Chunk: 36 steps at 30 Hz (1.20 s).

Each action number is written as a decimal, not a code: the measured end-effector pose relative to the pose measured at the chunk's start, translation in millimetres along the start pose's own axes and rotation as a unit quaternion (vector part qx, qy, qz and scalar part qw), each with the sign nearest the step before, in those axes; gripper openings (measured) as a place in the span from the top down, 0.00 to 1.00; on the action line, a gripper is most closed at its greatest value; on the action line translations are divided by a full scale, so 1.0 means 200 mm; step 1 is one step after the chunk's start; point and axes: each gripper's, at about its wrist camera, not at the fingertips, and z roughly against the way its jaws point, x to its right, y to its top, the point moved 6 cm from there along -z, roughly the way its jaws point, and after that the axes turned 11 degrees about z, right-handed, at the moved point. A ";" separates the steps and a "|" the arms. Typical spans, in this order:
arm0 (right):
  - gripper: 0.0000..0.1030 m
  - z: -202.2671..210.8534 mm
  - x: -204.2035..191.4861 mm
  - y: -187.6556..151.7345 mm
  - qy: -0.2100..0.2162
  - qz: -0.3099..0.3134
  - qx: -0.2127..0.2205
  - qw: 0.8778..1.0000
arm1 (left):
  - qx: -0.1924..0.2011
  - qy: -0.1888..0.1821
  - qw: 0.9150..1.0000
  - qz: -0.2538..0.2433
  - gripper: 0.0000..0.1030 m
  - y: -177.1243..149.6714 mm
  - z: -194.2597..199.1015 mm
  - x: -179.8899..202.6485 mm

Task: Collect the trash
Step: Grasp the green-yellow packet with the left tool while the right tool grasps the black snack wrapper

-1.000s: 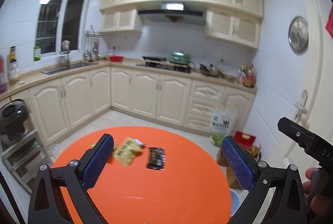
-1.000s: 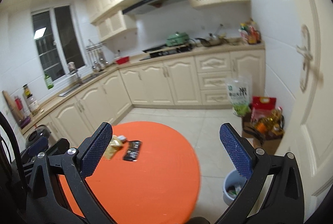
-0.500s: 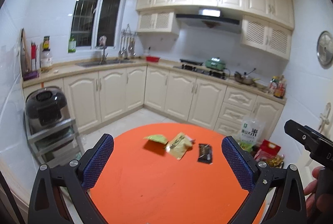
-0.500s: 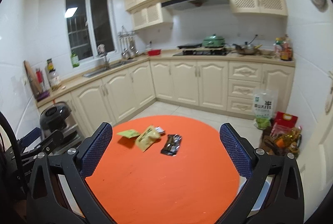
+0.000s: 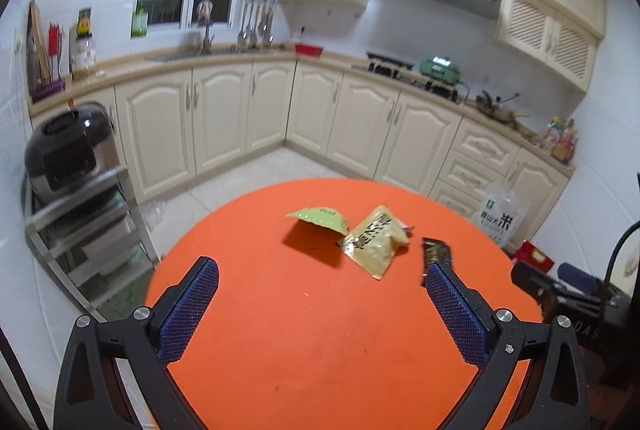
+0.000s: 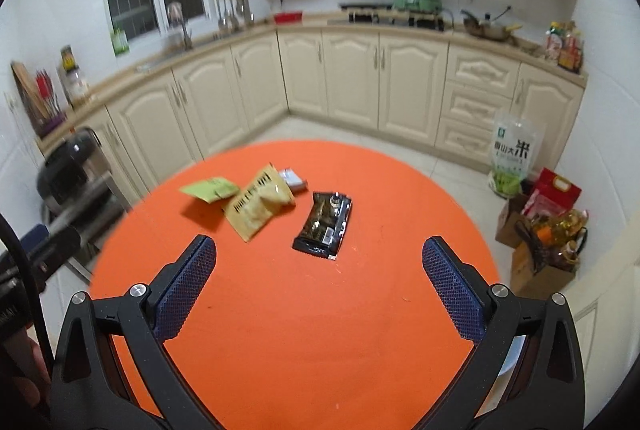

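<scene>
1. My left gripper (image 5: 322, 284) is open wide over the near side of the round orange table (image 5: 320, 342). It holds nothing.
2. The trash lies in a row on the far half of the table. First on the left is a green wrapper (image 6: 209, 188). Its open end lifts up a bit off the table.
3. Just beside it is a yellow wrapper (image 6: 258, 204). The two look like they touch.
4. A small silver packet (image 6: 293, 180) peeks out behind the yellow one.
5. A black wrapper (image 6: 325, 223) lies flat next, a little apart from the yellow one.
6. My right gripper (image 6: 319, 276) is open wide too, and empty. The black wrapper sits just past the gap between its blue pads (image 6: 454, 304).
7. Far right, on the floor, stands a bag of rice (image 6: 513, 152) by the cupboards.
</scene>
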 end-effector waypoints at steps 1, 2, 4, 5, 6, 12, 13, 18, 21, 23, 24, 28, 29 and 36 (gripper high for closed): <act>0.00 -0.05 0.00 0.00 -0.003 0.001 -0.007 1.000 | -0.009 0.005 1.000 0.004 0.01 0.03 -0.07 0.01; 0.00 -0.12 0.01 0.00 -0.006 0.003 -0.016 1.000 | -0.020 0.009 1.000 0.009 0.01 0.06 -0.15 0.01; 0.00 -0.25 0.02 0.00 -0.005 0.000 -0.037 0.999 | -0.036 0.016 0.999 0.019 0.01 0.17 -0.31 0.01; 0.00 -0.31 0.03 0.00 -0.004 -0.004 -0.043 0.999 | -0.044 0.021 0.999 0.023 0.01 0.23 -0.39 0.03; 0.01 -0.37 0.05 0.00 -0.002 -0.007 -0.050 0.999 | -0.050 0.024 0.998 0.025 0.01 0.32 -0.47 0.06; 0.04 -0.66 0.05 0.01 0.000 -0.004 -0.086 0.996 | -0.089 0.046 0.994 0.054 0.02 0.66 -1.02 0.24; 0.07 -0.71 0.05 0.00 -0.002 -0.003 -0.093 0.996 | -0.094 0.048 0.993 0.056 0.02 0.71 -1.09 0.26; 0.21 -0.85 0.04 -0.03 -0.004 -0.001 -0.118 0.993 | -0.116 0.057 0.989 0.069 0.08 0.83 -1.46 0.28; 0.26 -0.85 0.01 -0.02 -0.014 0.013 -0.111 0.994 | -0.135 0.058 0.985 0.088 0.17 0.86 -1.63 0.29; 0.35 -0.86 0.00 -0.01 -0.016 0.015 -0.107 0.994 | -0.128 0.058 0.986 0.089 0.29 0.90 -1.70 0.30; 0.39 -0.85 0.00 0.00 -0.016 0.018 -0.103 0.994 | -0.131 0.046 0.986 0.090 0.38 0.94 -1.76 0.33; 0.61 -0.85 -0.05 0.01 -0.009 0.033 -0.096 0.995 | -0.133 0.037 0.988 0.073 0.85 1.00 -1.85 0.36; 0.65 -0.85 -0.05 0.01 -0.003 0.031 -0.096 0.995 | -0.129 0.032 0.989 0.067 0.91 1.01 -1.86 0.36; 0.80 -0.80 -0.01 -0.05 0.031 0.004 -0.089 0.996 | -0.097 0.009 0.995 0.034 0.96 1.13 -1.85 0.36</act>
